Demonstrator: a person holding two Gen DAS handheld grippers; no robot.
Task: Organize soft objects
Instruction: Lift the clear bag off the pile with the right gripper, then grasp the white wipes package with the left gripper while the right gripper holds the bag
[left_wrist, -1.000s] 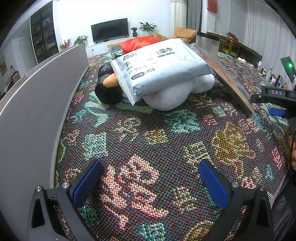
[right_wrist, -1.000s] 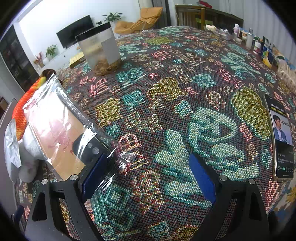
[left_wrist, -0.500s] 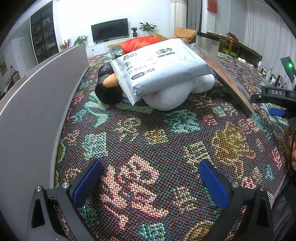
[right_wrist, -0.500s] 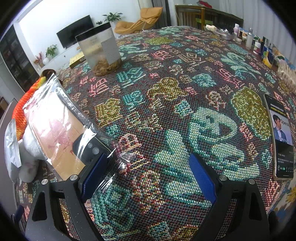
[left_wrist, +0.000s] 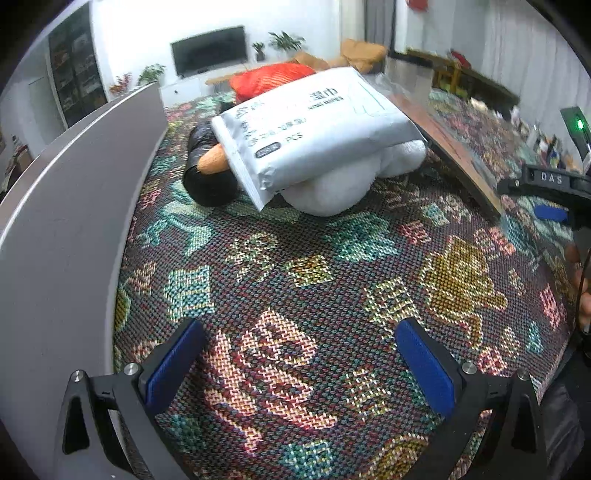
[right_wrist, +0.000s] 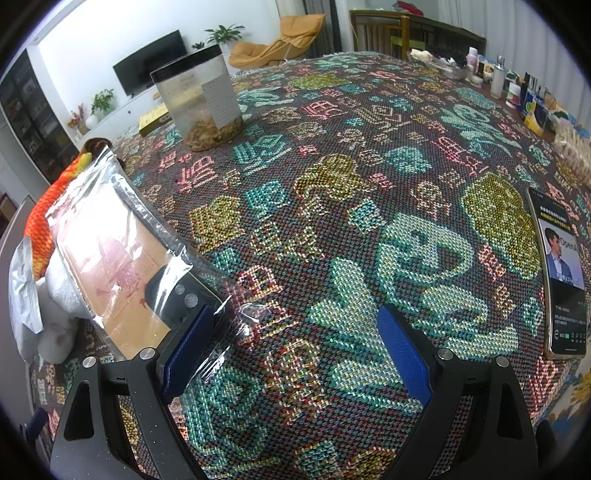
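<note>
The left gripper (left_wrist: 299, 354) is wide open and holds nothing; between its blue pads there is only the woven tablecloth (left_wrist: 295, 280). The soft things lie in a pile well ahead of it, far from its fingers: a grey wipes pack (left_wrist: 317, 129) rests on top of a white plush toy (left_wrist: 343, 184), a black bundle (left_wrist: 207, 181) with an orange piece touches the pack on its left, and a red cushion (left_wrist: 273, 77) is behind. A grey panel (left_wrist: 74, 206) stands along the left side of the cloth.

The right gripper (right_wrist: 295, 336) is open too. Its left pad (right_wrist: 188, 350) touches the edge of a clear plastic bag (right_wrist: 114, 254), but the jaws are not closed on it.

Only the right view shows the inside of the bag, a flat tan card and a phone case (right_wrist: 177, 295), and also a clear jar (right_wrist: 201, 99) far on the cloth and a lit phone (right_wrist: 561, 273) at the right, where the letters "OpenA" can be read. Only the left view shows the front of the pack, with the word "PCS", and the right gripper's body at its right edge with the mark "DAS"; the other print is too blurred to read
</note>
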